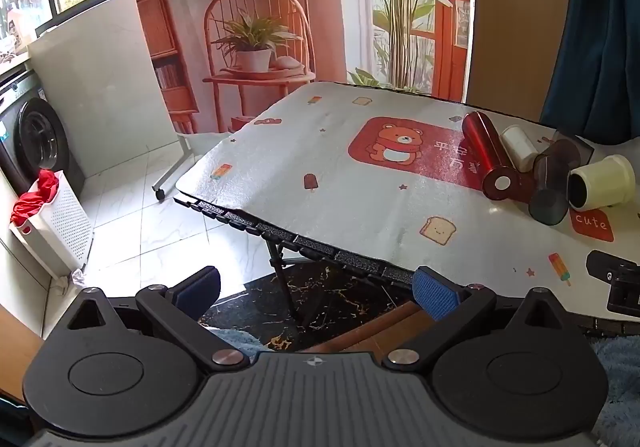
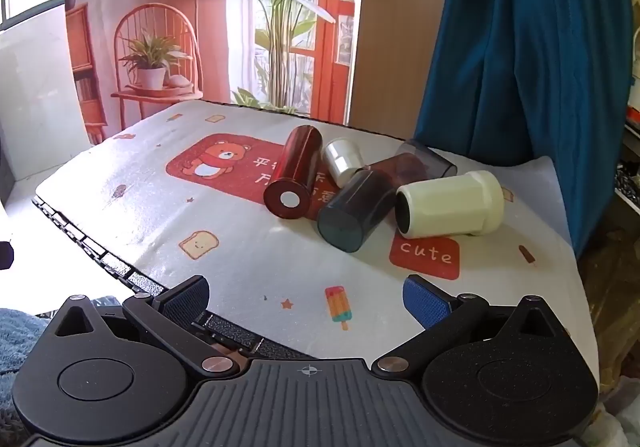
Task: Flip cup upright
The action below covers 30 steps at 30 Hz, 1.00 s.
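Note:
Several cups lie on their sides in a cluster on the table: a red cup [image 2: 295,175] [image 1: 486,155], a small white cup [image 2: 344,161] [image 1: 520,147], a dark teal see-through cup [image 2: 354,209] [image 1: 554,183], a clear cup [image 2: 432,161] behind it, and a cream cup [image 2: 450,205] [image 1: 602,181] with its dark mouth facing me. My right gripper [image 2: 308,301] is open and empty at the table's near edge, short of the cups. My left gripper [image 1: 318,289] is open and empty, below the table's near left edge, far left of the cups.
The folding table [image 2: 120,267] carries a white cloth with a bear print [image 2: 220,163]. A blue curtain [image 2: 520,47] hangs at the right. In the left wrist view, a white laundry basket [image 1: 52,223] and a washing machine [image 1: 36,143] stand on the floor at left.

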Tool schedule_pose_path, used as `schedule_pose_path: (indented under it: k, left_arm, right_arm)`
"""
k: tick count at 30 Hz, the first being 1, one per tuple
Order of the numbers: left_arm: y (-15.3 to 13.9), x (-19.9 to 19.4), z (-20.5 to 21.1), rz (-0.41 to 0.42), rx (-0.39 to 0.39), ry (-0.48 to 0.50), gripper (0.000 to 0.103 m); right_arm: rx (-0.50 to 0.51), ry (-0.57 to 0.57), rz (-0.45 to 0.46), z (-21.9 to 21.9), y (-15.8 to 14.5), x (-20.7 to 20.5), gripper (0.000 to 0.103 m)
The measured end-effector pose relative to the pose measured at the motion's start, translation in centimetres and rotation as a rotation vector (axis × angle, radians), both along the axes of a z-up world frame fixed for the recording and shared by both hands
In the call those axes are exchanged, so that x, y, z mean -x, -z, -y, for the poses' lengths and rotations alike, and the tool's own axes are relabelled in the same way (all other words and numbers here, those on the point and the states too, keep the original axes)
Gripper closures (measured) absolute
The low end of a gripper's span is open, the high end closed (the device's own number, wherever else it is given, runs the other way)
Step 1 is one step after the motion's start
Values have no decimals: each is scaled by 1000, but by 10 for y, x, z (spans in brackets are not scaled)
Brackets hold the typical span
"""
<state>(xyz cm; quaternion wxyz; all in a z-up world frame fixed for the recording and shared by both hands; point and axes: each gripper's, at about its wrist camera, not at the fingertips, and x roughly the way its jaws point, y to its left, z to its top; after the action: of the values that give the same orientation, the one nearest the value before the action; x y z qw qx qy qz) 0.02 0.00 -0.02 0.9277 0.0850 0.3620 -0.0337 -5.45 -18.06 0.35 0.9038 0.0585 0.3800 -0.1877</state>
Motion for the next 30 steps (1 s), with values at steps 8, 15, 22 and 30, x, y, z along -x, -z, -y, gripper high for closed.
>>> schedule_pose_path:
  k: [8,15,22,30]
  left_arm:
    - [2,-2,-5,-19,20,-18,0]
    - [4,-5,-2,-25,28,-19,0]
    - [3,-5,-3,-24,28,-20,0]
    - [3,-5,-3,-25,28,-19,0]
  right_arm:
    - [-16,10,-3,1,2,-1,0]
    - [-27,19,-6,5,3,1,0]
    - [-28,34,-7,4,4,0,0]
    - [-27,37,-6,5,4,0,0]
